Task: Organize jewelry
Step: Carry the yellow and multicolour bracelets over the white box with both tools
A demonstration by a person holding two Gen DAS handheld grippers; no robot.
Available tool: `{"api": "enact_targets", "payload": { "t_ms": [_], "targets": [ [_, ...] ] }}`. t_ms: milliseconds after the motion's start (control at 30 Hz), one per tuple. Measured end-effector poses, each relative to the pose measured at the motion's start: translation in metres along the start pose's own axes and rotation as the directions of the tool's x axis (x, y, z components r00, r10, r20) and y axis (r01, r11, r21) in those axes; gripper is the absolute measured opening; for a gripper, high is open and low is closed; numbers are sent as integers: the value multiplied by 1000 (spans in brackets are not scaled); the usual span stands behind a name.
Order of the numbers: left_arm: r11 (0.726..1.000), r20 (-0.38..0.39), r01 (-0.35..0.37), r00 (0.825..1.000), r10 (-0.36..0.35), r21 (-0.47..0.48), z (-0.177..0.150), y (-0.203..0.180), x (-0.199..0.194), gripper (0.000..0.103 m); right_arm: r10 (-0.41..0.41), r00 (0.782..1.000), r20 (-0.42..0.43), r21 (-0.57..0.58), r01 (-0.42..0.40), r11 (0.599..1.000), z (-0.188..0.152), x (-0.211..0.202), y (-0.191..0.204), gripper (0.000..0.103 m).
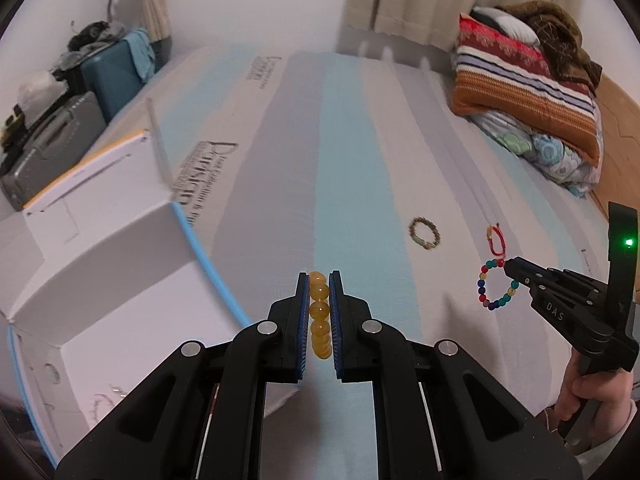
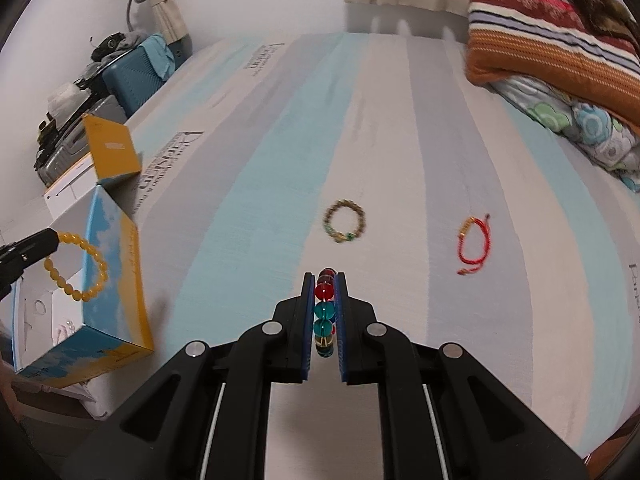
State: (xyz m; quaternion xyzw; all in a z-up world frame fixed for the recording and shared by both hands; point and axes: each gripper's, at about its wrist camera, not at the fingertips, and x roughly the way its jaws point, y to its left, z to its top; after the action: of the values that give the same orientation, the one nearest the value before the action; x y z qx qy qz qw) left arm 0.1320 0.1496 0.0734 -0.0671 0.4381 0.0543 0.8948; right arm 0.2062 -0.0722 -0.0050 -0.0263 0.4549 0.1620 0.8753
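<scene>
My left gripper (image 1: 319, 280) is shut on a yellow bead bracelet (image 1: 320, 312) and holds it above the striped bed, just right of the open box (image 1: 120, 280). In the right wrist view the yellow bracelet (image 2: 80, 268) hangs from the left gripper (image 2: 54, 238) over the box (image 2: 108, 304). My right gripper (image 2: 325, 278) is shut on a multicoloured bead bracelet (image 2: 325, 312), which also shows in the left wrist view (image 1: 496, 284) hanging from the right gripper (image 1: 510, 268). A brown-green bead bracelet (image 2: 344, 222) and a red cord bracelet (image 2: 474, 244) lie on the bed.
Folded blankets and pillows (image 1: 528, 80) are stacked at the bed's far right. Suitcases (image 1: 80, 108) and clutter stand beyond the bed's left side. A yellow box flap (image 2: 112, 152) stands up behind the box. The striped sheet (image 2: 400, 120) stretches ahead.
</scene>
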Motion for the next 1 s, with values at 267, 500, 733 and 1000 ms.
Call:
{"api": "enact_targets", "payload": {
  "t_ms": [267, 500, 733, 1000],
  "targets": [
    [998, 38, -29, 999, 31, -51, -6, 52, -36, 9, 25, 999, 25, -57, -24, 998, 12, -12, 60, 9],
    [991, 48, -73, 996, 78, -111, -18, 103, -59, 9, 79, 996, 37, -105, -75, 992, 23, -19, 121, 9],
    [978, 20, -113, 993, 118, -177, -40, 151, -65, 9, 141, 989, 44, -177, -131, 975, 24, -25, 179, 9],
    [956, -28, -163, 987, 161, -243, -72, 200, -65, 9, 216, 976, 21, -265, -203, 943, 16, -23, 243, 9]
  ]
}}
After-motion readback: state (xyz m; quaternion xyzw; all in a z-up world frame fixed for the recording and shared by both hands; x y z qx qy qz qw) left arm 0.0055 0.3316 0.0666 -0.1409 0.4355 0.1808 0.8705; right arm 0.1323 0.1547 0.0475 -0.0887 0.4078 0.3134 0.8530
